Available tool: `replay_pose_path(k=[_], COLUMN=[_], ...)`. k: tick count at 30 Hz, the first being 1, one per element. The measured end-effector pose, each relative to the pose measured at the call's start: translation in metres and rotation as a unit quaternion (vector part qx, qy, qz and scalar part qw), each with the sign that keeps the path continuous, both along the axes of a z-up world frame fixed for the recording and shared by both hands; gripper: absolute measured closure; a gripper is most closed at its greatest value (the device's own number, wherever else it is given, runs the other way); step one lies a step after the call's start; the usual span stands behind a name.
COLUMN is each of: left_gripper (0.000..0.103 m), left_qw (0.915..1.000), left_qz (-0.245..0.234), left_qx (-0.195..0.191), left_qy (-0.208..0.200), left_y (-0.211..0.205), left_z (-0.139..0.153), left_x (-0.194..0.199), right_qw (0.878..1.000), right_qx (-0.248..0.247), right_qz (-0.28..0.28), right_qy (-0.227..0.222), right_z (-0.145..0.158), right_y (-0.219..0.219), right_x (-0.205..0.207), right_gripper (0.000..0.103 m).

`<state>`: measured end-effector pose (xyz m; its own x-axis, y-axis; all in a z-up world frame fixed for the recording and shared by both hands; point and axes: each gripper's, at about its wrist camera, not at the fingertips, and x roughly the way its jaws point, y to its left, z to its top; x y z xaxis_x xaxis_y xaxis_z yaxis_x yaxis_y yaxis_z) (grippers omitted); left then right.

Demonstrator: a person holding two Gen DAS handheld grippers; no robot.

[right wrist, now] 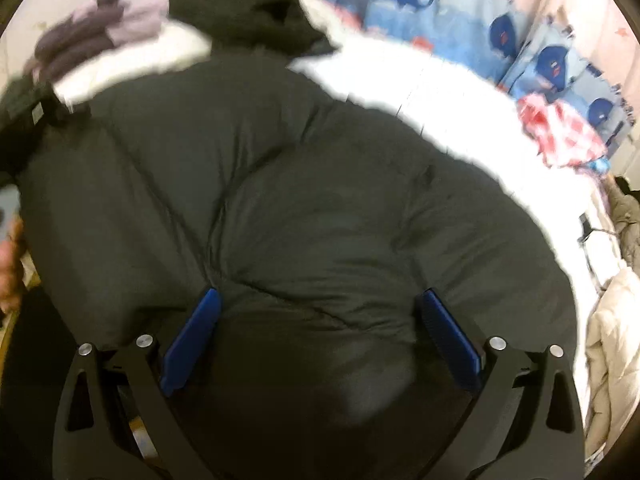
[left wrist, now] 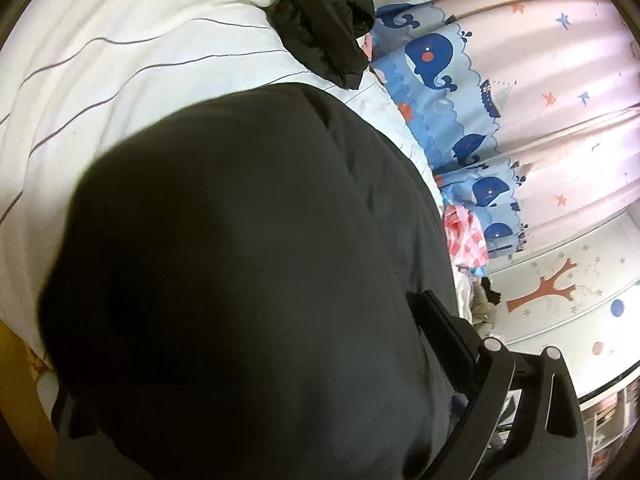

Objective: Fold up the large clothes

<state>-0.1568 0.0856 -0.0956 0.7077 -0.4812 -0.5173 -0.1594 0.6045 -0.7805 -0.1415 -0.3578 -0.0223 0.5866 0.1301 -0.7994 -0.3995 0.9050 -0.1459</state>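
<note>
**Friend:** What are you folding?

**Me:** A big, puffy, dark grey-green padded coat. It lies spread out on the bed with the white cover with thin dark stripes. It takes up most of what both cameras see.

**Friend:** Are your tongs holding it?

**Me:** My right tongs are spread wide. One blue pad sits on each side of a fat bulge of the coat. They are down on the cloth but they have not pinched it. My left tongs are harder to read. I can see only one black finger at the coat's edge. The coat hides the other one, so I can't tell if they are squeezed or wide.

**Friend:** So which step are you at?

**Me:** I think I am at the start of a fold, getting my grip on the near part of the coat. It looks lumpy, not flat and tidy yet.

**Friend:** What comes next?

**Me:** I would guess the right tongs need to close on that bulge. Puffy cloth is slippery and springs back, so they need a deep, firm bite. Then both sides should lift together and carry the near part over the rest.

**Friend:** Anything in the way?

**Me:** A crumpled black garment lies at the far end of the bed, touching the coat's far end. I should fold short of it.
</note>
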Motion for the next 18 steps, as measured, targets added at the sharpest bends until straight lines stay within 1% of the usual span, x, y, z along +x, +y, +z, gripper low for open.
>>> replay_pose_path(k=[3,4,7,9,11,12,14,16,18], left_gripper=[0.011,0.011,0.011,0.011,0.011,0.011,0.011,0.011,0.011], left_qw=[0.9995,0.9991,0.9984,0.9976,0.9967,0.9963,0.9954,0.9947,0.9941], left_qz=[-0.003,-0.005,-0.005,-0.005,-0.007,-0.007,-0.008,-0.008,-0.009], left_qx=[0.029,0.039,0.053,0.065,0.076,0.081,0.089,0.096,0.1], left_qy=[-0.011,-0.014,-0.016,-0.021,-0.027,-0.03,-0.034,-0.038,-0.041], left_y=[-0.006,-0.008,-0.013,-0.015,-0.017,-0.018,-0.019,-0.02,-0.02], left_z=[0.009,0.011,0.015,0.017,0.02,0.021,0.023,0.024,0.024], left_x=[-0.002,-0.002,-0.002,-0.003,-0.004,-0.004,-0.005,-0.006,-0.003], right_qw=[0.999,0.999,1.0,1.0,0.999,0.998,0.998,0.999,1.0], right_qx=[0.023,0.023,0.02,0.025,0.034,0.046,0.049,0.04,0.021], right_qz=[-0.003,-0.004,-0.004,-0.006,-0.006,-0.004,-0.009,-0.008,-0.003], right_qy=[-0.023,-0.025,-0.005,-0.004,-0.017,-0.034,-0.05,-0.035,-0.015], right_z=[0.011,0.012,0.002,0.003,0.009,0.014,0.019,0.013,-0.001], right_y=[0.0,0.001,0.001,0.0,0.0,-0.002,-0.003,0.0,0.005], right_x=[-0.012,-0.013,-0.011,-0.012,-0.017,-0.018,-0.02,-0.015,-0.009], right_gripper=[0.006,0.006,0.006,0.006,0.006,0.006,0.006,0.006,0.006])
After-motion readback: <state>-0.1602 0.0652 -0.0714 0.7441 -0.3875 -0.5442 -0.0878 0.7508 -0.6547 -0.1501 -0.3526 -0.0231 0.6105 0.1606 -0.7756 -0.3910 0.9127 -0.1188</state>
